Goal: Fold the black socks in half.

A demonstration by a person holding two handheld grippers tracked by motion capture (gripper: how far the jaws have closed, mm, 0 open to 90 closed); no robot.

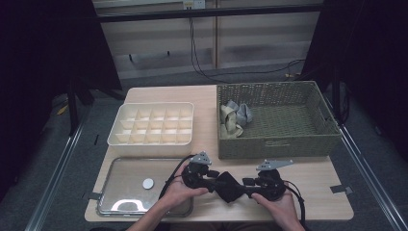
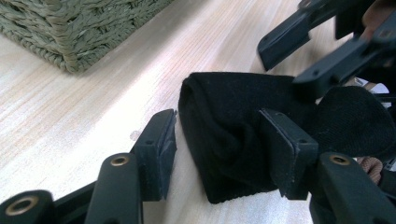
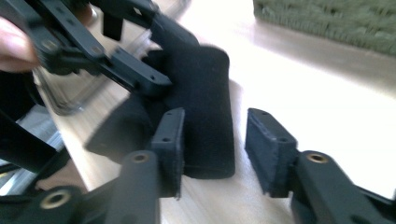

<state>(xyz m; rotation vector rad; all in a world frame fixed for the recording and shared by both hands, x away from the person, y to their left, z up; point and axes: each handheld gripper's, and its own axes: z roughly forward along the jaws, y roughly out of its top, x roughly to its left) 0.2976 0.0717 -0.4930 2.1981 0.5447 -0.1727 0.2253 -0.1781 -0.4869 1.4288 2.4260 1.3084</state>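
A black sock [image 1: 229, 186], folded into a thick bundle, sits between my two grippers near the table's front edge. My left gripper [image 1: 212, 177] comes at it from the left. In the left gripper view the sock [image 2: 219, 116] fills the gap of the left gripper [image 2: 218, 128]; one pad digs into the cloth and the other lies at its edge. My right gripper [image 1: 248, 183] faces it from the right. In the right gripper view the right gripper [image 3: 217, 128] stands open: one pad touches the sock [image 3: 205, 107], the other is clear of it.
A woven green basket [image 1: 279, 144] at the back right holds grey and beige socks [image 1: 235, 118]. At the back left stands a white divided box [image 1: 151, 142]. A metal tray [image 1: 120, 192] with a small white disc [image 1: 148, 183] lies front left.
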